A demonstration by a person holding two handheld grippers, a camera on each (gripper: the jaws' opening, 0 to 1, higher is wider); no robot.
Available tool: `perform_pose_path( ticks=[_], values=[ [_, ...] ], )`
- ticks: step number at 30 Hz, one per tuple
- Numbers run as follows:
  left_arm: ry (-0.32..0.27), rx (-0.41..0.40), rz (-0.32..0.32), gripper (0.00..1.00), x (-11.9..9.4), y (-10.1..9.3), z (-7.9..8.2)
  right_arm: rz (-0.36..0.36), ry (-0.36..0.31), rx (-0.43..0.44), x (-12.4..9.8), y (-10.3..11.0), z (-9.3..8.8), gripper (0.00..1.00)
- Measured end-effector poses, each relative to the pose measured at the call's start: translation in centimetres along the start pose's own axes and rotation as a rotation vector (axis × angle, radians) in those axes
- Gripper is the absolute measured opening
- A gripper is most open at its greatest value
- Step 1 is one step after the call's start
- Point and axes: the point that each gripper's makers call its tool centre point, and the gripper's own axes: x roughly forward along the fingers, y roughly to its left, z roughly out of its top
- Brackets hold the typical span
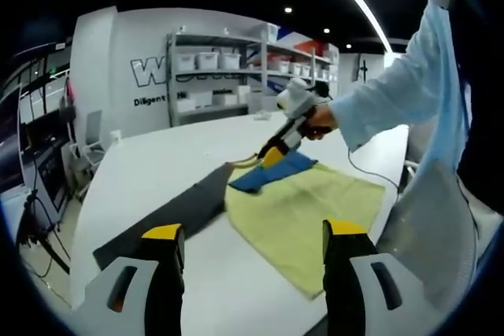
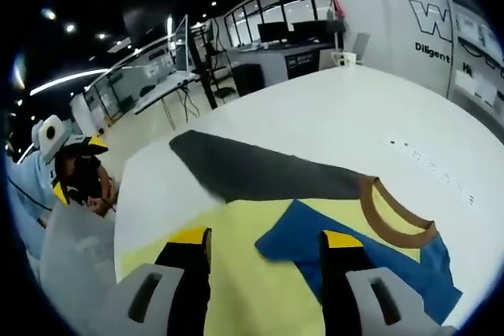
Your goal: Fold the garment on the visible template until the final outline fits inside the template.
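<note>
A yellow shirt (image 1: 307, 210) with blue sleeves (image 1: 272, 172) and a brown collar (image 2: 394, 214) lies flat on the white table (image 1: 157, 163). One side of it overlaps a dark grey template sheet (image 1: 181, 206). My left gripper (image 1: 253, 234) hovers open above the near edge of the shirt, with nothing between its jaws. My right gripper (image 2: 264, 238) is open too, low over the folded-in blue sleeve (image 2: 315, 241) near the collar. In the left gripper view, a hand in a light blue sleeve holds the right gripper (image 1: 273, 155). The left gripper (image 2: 63, 155) shows at the left in the right gripper view.
The person (image 1: 441, 116) stands at the table's right side. Shelves with white bins (image 1: 213, 60) line the far wall. Desks with monitors (image 2: 291, 33) and a mug (image 2: 342, 58) sit beyond the table's far end. The table edge (image 1: 83, 218) runs close to the template.
</note>
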Motion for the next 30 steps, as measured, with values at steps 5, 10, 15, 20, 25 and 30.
perform_pose_path(
  ticks=[5, 10, 15, 20, 25, 30],
  values=[
    [0.002, -0.011, 0.010, 0.70, 0.0, 0.3, -0.2, 0.010, 0.004, -0.007, 1.1, -0.2, 0.8, 0.50],
    [0.003, -0.018, 0.017, 0.70, 0.1, 0.6, -0.4, 0.019, 0.012, -0.017, 2.0, -0.5, 1.2, 0.50],
    [0.007, -0.025, 0.020, 0.70, 0.3, 0.7, -0.6, 0.018, 0.033, -0.024, 3.0, -1.0, 1.0, 0.49],
    [0.005, -0.029, 0.033, 0.71, 0.3, 1.0, -0.8, 0.025, 0.050, -0.017, 4.0, -1.2, 0.7, 0.48],
    [0.005, -0.030, 0.043, 0.72, 0.3, 1.3, -0.9, 0.008, 0.071, -0.021, 4.9, -1.9, 0.5, 0.36],
    [0.009, -0.034, 0.046, 0.71, 0.3, 1.5, -1.0, -0.033, 0.085, -0.013, 5.6, -3.1, 0.3, 0.15]
  ],
)
